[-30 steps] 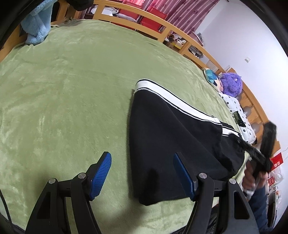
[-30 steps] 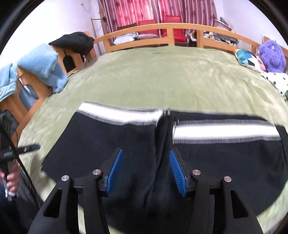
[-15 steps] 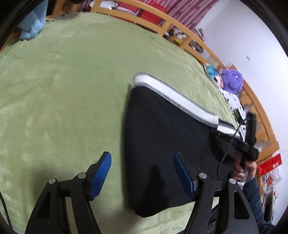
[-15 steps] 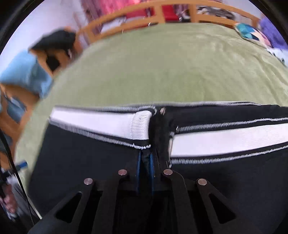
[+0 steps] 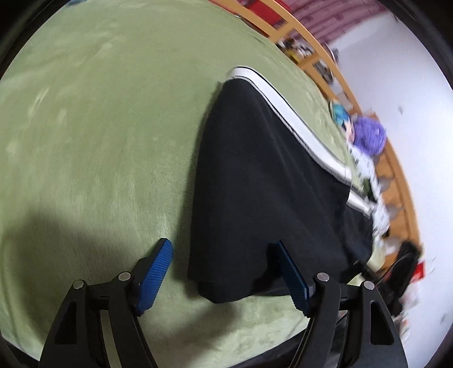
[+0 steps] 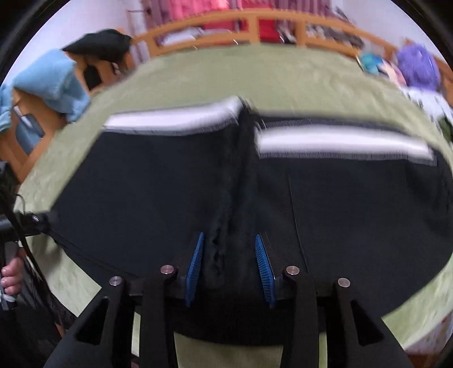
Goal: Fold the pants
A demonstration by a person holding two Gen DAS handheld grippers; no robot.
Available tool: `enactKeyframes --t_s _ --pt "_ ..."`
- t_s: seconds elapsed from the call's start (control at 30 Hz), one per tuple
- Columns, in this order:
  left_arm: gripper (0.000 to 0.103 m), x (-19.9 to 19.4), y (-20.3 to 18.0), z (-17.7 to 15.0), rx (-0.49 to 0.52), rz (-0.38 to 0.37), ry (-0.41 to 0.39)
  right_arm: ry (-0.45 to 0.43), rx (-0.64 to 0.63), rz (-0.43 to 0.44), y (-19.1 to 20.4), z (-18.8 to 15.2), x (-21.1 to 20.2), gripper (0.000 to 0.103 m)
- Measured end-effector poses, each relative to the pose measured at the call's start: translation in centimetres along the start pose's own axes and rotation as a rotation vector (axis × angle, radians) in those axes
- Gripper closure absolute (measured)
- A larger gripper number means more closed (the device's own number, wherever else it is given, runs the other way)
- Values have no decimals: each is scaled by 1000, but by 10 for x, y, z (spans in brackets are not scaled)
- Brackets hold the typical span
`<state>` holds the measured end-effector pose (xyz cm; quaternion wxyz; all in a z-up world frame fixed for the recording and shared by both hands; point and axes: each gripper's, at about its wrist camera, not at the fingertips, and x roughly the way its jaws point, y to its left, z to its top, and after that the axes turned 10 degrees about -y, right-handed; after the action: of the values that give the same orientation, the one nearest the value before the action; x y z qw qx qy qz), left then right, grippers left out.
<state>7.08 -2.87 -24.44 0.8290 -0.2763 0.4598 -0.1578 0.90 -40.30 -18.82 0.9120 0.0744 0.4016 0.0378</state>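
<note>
Pants are spread flat on the green blanket, black with a white side stripe. Right gripper is seen directly over the pants, jaws apart, a raised ridge of black fabric between the blue pads, not clamped. Left gripper is seen at the pants' near corner, jaws wide apart; one pad over the blanket, the other over the cloth edge. Long axis runs across the right wrist view, parallel to the wooden bed rail beyond the blanket; stripe edge lies on the rail side. No readable brand or writing; both views are motion-blurred.
</note>
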Motion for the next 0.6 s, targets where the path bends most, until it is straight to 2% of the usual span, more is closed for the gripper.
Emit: enactKeyframes --t_s 0.13,0.2,0.27,0.37,0.43,0.47,0.5,0.53,0.6 --pt "28 3 -4 -2 -36 -26 -13 -36 80 24 -9 -1 -13 63" --pt "27 8 -10 -5 -31 -66 -3 -90 88 16 -10 -4 -24 56" --pt "26 16 -17 -7 -18 -31 -16 -103 109 11 -12 -8 -25 48" --pt "29 24 -28 -6 -2 12 -49 -74 120 21 -18 -19 -19 47" --pt "49 20 -34 -5 19 45 -59 -75 117 19 -18 -19 -19 47" --pt "55 17 -34 -4 27 55 -62 -77 116 21 -19 -19 -21 47" --pt "72 13 -36 -3 31 55 -66 -84 126 26 -21 -19 -25 47" --pt "82 6 -40 1 45 42 -74 -92 136 30 -22 -19 -28 47" --pt "87 -7 -50 7 76 22 -91 -112 152 30 -25 -18 -38 47"
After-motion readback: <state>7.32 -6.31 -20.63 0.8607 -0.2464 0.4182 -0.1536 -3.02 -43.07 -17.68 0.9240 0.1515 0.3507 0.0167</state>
